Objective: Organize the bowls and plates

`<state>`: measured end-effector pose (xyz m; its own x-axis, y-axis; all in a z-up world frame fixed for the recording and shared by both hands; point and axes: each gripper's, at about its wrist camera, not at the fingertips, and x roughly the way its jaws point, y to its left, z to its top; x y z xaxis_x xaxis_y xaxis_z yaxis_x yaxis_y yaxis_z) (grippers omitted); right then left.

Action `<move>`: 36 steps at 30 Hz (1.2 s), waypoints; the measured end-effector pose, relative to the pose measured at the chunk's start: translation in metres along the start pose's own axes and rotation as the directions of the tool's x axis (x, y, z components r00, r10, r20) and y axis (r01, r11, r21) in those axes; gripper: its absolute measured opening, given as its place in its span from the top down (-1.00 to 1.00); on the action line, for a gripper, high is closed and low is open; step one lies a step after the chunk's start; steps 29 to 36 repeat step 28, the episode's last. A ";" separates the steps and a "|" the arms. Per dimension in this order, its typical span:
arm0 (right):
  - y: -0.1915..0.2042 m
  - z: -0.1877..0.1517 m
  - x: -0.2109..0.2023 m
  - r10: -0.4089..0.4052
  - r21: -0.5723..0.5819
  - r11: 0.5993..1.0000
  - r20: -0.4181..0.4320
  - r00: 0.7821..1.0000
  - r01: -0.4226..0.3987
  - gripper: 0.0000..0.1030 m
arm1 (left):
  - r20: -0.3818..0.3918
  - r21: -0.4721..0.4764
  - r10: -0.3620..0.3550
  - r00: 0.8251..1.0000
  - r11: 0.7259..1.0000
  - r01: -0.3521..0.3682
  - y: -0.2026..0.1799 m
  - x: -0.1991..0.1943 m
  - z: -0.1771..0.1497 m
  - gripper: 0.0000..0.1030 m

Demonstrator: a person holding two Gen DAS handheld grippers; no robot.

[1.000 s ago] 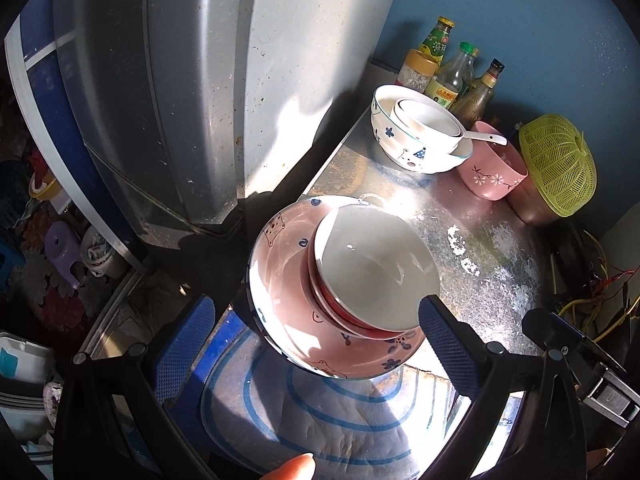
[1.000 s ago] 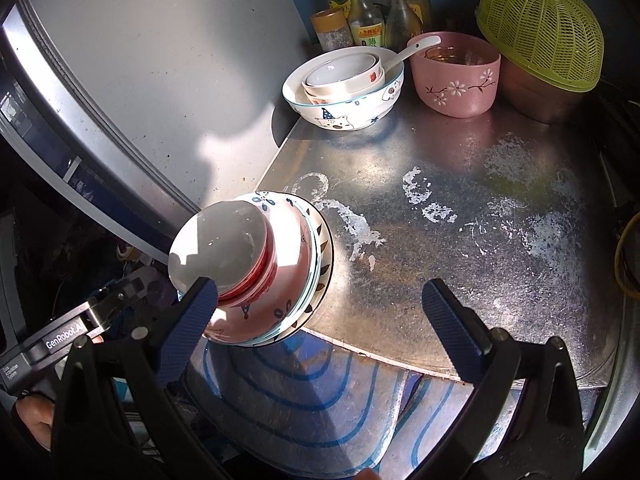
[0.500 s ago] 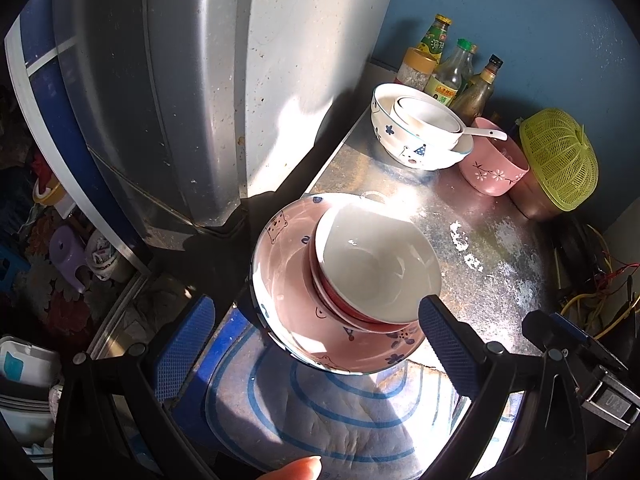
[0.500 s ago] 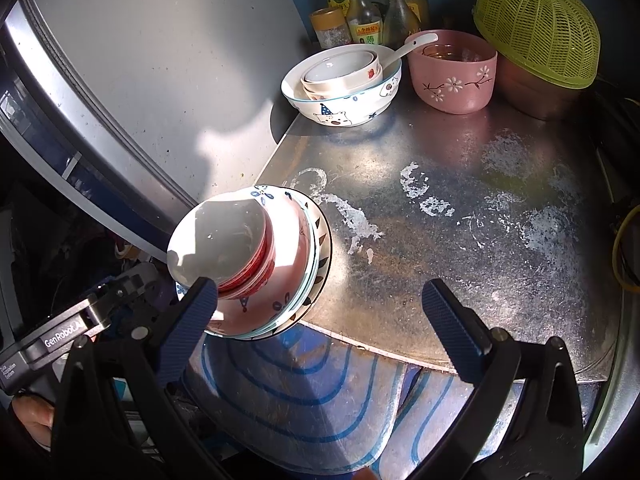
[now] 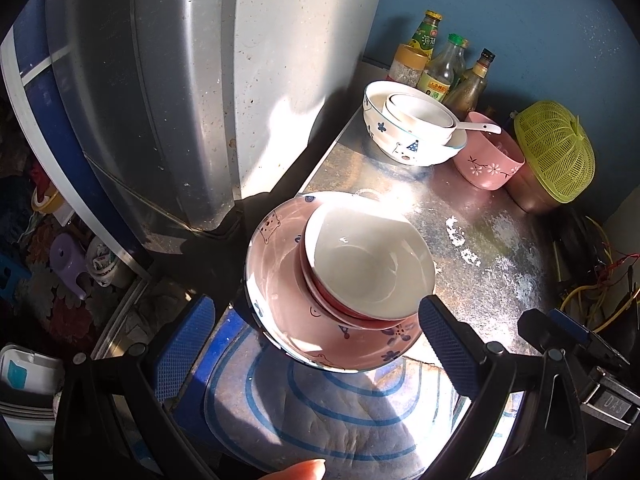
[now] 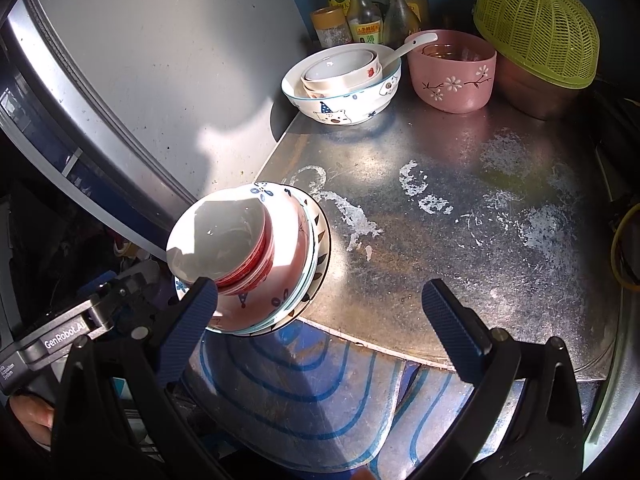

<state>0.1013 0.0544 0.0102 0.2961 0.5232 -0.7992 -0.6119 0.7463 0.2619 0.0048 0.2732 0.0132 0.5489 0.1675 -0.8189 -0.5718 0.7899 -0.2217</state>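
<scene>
A stack of dishes stands at the front left corner of the metal counter point(image 6: 460, 216): a white bowl point(image 5: 370, 262) with a red outside nested in a pink patterned bowl point(image 5: 280, 280), on plates point(image 6: 320, 236). The stack overhangs the counter's edge. My left gripper point(image 5: 310, 344) is open, its fingers wide on either side of the stack's near rim, not touching. My right gripper point(image 6: 320, 320) is open, empty, in front of the counter; its left finger point(image 6: 188, 328) lies before the stack. A white cartoon bowl point(image 6: 344, 96) holds smaller bowls at the back.
A pink flowered bowl point(image 6: 456, 76) with a spoon, a green mesh cover point(image 6: 536, 24) on a metal pot and several bottles point(image 6: 368, 4) stand at the back. A grey fridge point(image 5: 180, 80) rises left of the counter. A blue-striped mat point(image 6: 304, 392) lies below the counter's edge.
Both views show the stack and counter shifting only slightly; the left view has drawn back a little. Both grippers stay open and hold nothing.
</scene>
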 end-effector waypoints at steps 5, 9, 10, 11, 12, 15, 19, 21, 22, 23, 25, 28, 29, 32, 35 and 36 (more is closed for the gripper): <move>-0.001 0.001 0.000 0.000 -0.004 1.000 0.000 1.000 0.000 -1.00 | -0.002 -0.001 0.001 1.000 1.000 -0.001 0.000 0.000 0.000 -0.98; 0.000 0.001 0.000 0.002 -0.004 1.000 -0.003 1.000 -0.002 -1.00 | -0.005 -0.002 0.003 1.000 1.000 -0.003 -0.001 0.000 -0.001 -0.98; -0.001 0.002 0.000 0.002 -0.005 1.000 -0.004 1.000 -0.002 -1.00 | -0.006 0.000 0.005 1.000 1.000 -0.005 -0.001 0.001 -0.001 -0.98; -0.001 0.002 0.000 0.002 -0.006 1.000 -0.005 1.000 -0.002 -1.00 | -0.007 0.001 0.004 1.000 1.000 -0.004 -0.001 0.001 -0.001 -0.98; -0.001 0.001 0.000 0.003 -0.006 1.000 -0.006 1.000 -0.003 -1.00 | -0.007 0.001 0.003 1.000 1.000 -0.003 -0.001 0.001 -0.001 -0.98; -0.001 0.001 0.000 0.003 -0.006 1.000 -0.008 1.000 -0.003 -1.00 | -0.008 0.002 0.001 1.000 1.000 -0.001 -0.001 0.001 -0.001 -0.98; -0.001 0.001 0.001 0.000 -0.005 1.000 -0.008 1.000 0.000 -1.00 | -0.010 0.002 0.001 1.000 1.000 -0.001 -0.002 0.001 -0.002 -0.98; -0.002 0.001 0.000 0.000 -0.005 1.000 -0.008 1.000 0.000 -1.00 | -0.010 0.003 0.003 1.000 1.000 -0.003 -0.003 0.001 -0.002 -0.98; -0.002 0.001 0.000 0.000 -0.006 1.000 -0.008 1.000 0.000 -1.00 | -0.010 0.003 0.004 1.000 1.000 -0.004 -0.003 0.001 -0.002 -0.98; -0.002 0.001 0.000 -0.001 -0.005 1.000 -0.007 1.000 0.000 -1.00 | -0.010 0.004 0.004 1.000 1.000 -0.004 -0.004 0.002 -0.002 -0.98; -0.003 0.001 -0.001 0.000 -0.003 1.000 -0.007 1.000 0.000 -1.00 | -0.011 0.006 0.004 1.000 1.000 -0.004 -0.004 0.002 -0.002 -0.98; -0.006 0.000 -0.002 -0.001 0.002 1.000 -0.007 1.000 0.001 -1.00 | -0.016 0.009 -0.005 1.000 1.000 0.005 -0.005 0.002 -0.003 -0.98; -0.006 0.000 -0.002 -0.001 0.002 1.000 -0.007 1.000 0.001 -1.00 | -0.016 0.009 -0.005 1.000 1.000 0.005 -0.005 0.002 -0.003 -0.98; -0.006 0.000 -0.002 -0.001 0.002 1.000 -0.007 1.000 0.001 -1.00 | -0.016 0.009 -0.005 1.000 1.000 0.005 -0.005 0.002 -0.003 -0.98; -0.006 0.000 -0.002 -0.001 0.002 1.000 -0.007 1.000 0.001 -1.00 | -0.016 0.009 -0.005 1.000 1.000 0.005 -0.005 0.002 -0.003 -0.98; -0.006 0.000 -0.002 -0.001 0.002 1.000 -0.007 1.000 0.001 -1.00 | -0.016 0.009 -0.005 1.000 1.000 0.005 -0.005 0.002 -0.003 -0.98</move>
